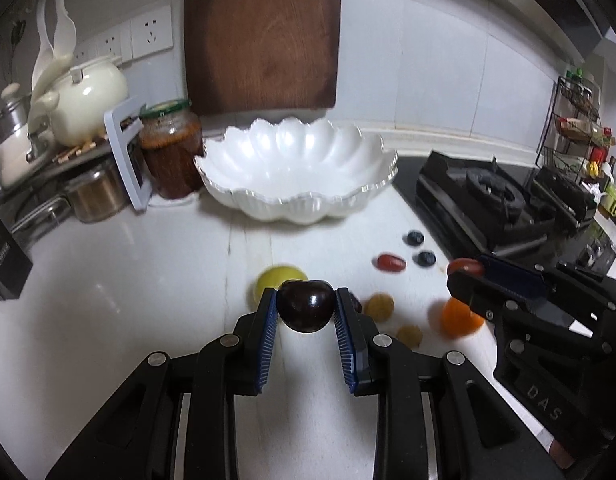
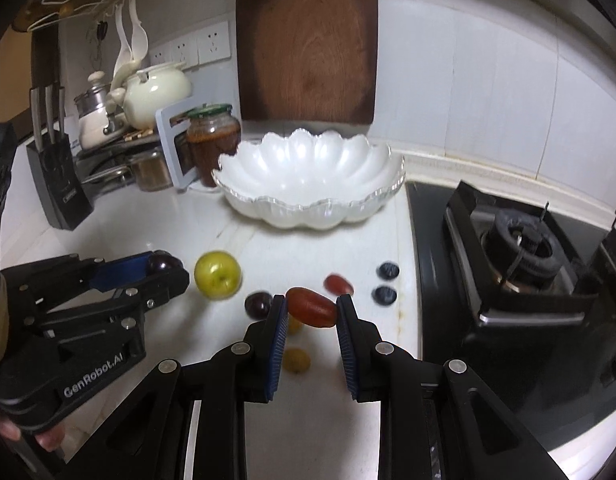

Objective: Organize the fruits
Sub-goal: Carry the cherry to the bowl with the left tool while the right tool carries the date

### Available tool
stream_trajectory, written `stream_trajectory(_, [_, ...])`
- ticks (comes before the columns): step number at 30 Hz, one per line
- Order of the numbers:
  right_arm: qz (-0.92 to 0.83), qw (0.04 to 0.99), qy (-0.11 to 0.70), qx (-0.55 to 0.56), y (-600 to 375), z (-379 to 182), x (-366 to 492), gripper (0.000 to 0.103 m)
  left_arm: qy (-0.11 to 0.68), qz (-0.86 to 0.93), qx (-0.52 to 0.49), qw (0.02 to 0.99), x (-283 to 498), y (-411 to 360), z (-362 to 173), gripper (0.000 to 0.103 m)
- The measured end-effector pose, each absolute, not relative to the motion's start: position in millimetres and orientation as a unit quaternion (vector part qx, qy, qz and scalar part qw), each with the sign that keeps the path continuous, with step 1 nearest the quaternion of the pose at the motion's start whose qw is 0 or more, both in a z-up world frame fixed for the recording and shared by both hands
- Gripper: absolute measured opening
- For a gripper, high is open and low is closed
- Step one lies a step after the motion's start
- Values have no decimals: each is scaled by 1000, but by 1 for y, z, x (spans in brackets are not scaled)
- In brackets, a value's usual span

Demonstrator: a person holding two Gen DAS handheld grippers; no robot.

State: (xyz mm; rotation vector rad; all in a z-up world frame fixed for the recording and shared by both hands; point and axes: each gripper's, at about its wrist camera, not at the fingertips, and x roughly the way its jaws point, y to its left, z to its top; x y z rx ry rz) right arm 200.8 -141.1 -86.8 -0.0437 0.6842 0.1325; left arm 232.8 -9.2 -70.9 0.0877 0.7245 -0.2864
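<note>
My left gripper (image 1: 306, 298) is shut on a dark plum (image 1: 305, 306), held above the white counter. My right gripper (image 2: 312, 307) is shut on a red oblong grape tomato (image 2: 311, 307). In the left wrist view the right gripper (image 1: 464, 270) shows at the right with the tomato (image 1: 466, 266) at its tip. In the right wrist view the left gripper (image 2: 168, 266) shows at the left with the plum (image 2: 163, 263). A white scalloped bowl (image 1: 296, 204) (image 2: 308, 208) stands empty at the back. On the counter lie a green apple (image 2: 217, 275), another dark plum (image 2: 257, 304), a red tomato (image 2: 338, 283), two blueberries (image 2: 389, 270), yellow grapes (image 2: 296, 360) and an orange (image 1: 458, 318).
A wooden cutting board (image 1: 264, 36) leans on the tiled wall behind the bowl. A sauce jar (image 1: 170, 148), white kettle (image 1: 88, 96), pots and a knife block (image 2: 58, 176) crowd the left. A black gas stove (image 2: 520, 256) lies to the right, with a spice rack (image 1: 576, 128) beyond.
</note>
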Motion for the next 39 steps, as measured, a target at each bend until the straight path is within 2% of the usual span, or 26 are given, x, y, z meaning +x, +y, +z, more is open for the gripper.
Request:
stream_trajectory(25, [106, 961, 254, -26, -171, -17, 268, 26, 274, -70, 39, 958, 275, -31, 1, 29])
stream_trajectory(39, [102, 955, 277, -22, -164, -7, 333, 26, 271, -69, 46, 959, 335, -28, 27, 29])
